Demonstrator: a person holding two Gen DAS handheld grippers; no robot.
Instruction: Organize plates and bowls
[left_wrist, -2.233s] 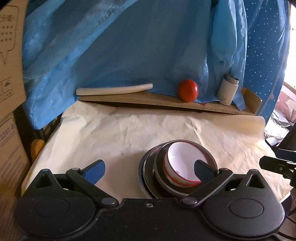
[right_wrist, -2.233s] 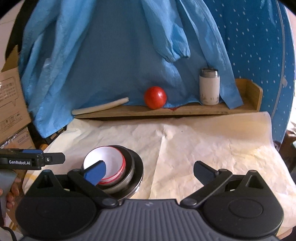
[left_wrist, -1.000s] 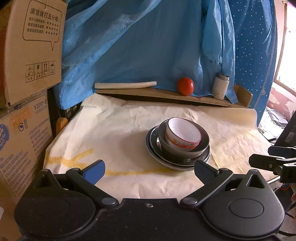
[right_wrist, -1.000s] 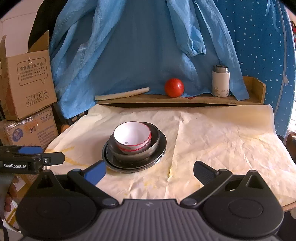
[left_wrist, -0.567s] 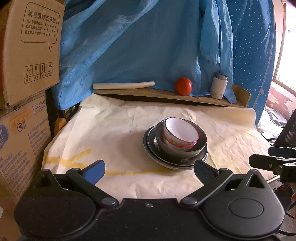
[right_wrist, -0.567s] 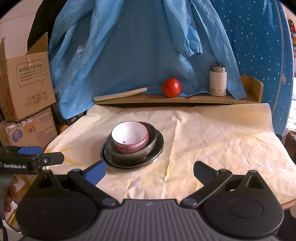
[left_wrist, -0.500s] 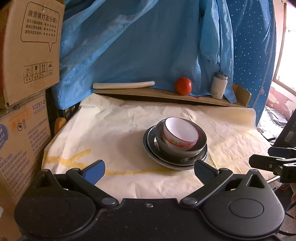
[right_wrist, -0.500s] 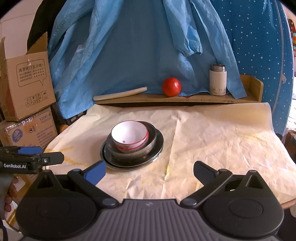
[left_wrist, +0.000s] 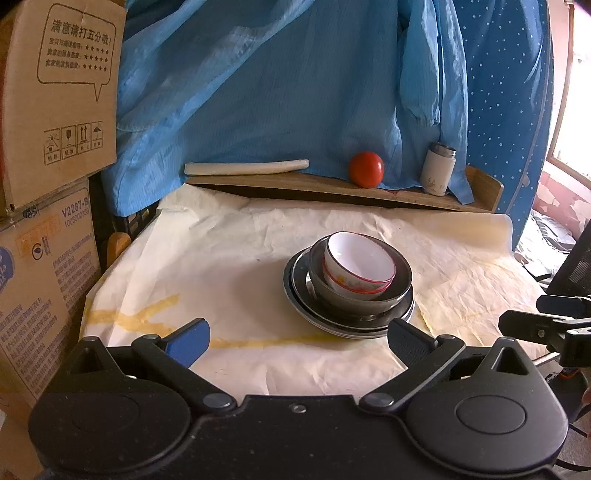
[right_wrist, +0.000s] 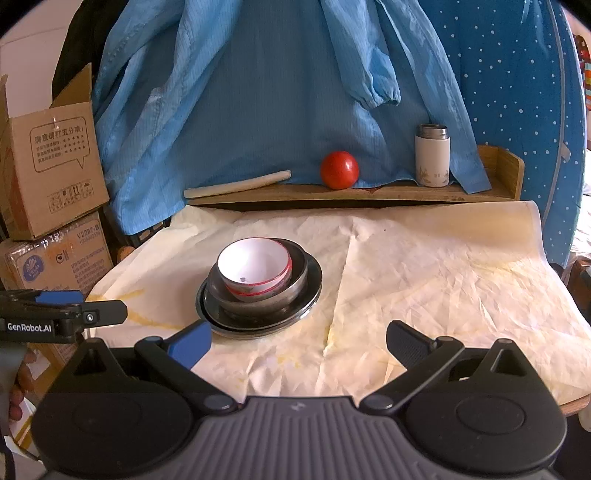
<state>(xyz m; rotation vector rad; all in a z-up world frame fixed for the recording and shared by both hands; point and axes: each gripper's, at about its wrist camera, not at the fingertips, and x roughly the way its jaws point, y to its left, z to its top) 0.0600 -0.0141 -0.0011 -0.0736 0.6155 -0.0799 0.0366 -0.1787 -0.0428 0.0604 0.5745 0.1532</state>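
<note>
A white bowl with a red rim (left_wrist: 360, 264) (right_wrist: 255, 269) sits tilted inside a grey metal bowl (left_wrist: 400, 293) (right_wrist: 295, 282). Both rest on stacked dark metal plates (left_wrist: 299, 291) (right_wrist: 314, 291) on the paper-covered table (left_wrist: 207, 266) (right_wrist: 424, 273). My left gripper (left_wrist: 297, 341) is open and empty, held back at the table's near edge. My right gripper (right_wrist: 297, 345) is open and empty, also back from the stack. Each gripper shows at the side of the other's view.
A wooden shelf (right_wrist: 406, 192) at the back holds a white rod (right_wrist: 236, 184), a red tomato (right_wrist: 339, 170) and a white flask (right_wrist: 432, 155). Blue cloth (right_wrist: 277, 92) hangs behind. Cardboard boxes (left_wrist: 48, 147) stand at the left.
Both grippers have drawn back from the stack, which looked much closer 2.2 s ago. Over the last half second almost nothing moves. The bowls and plates stay put.
</note>
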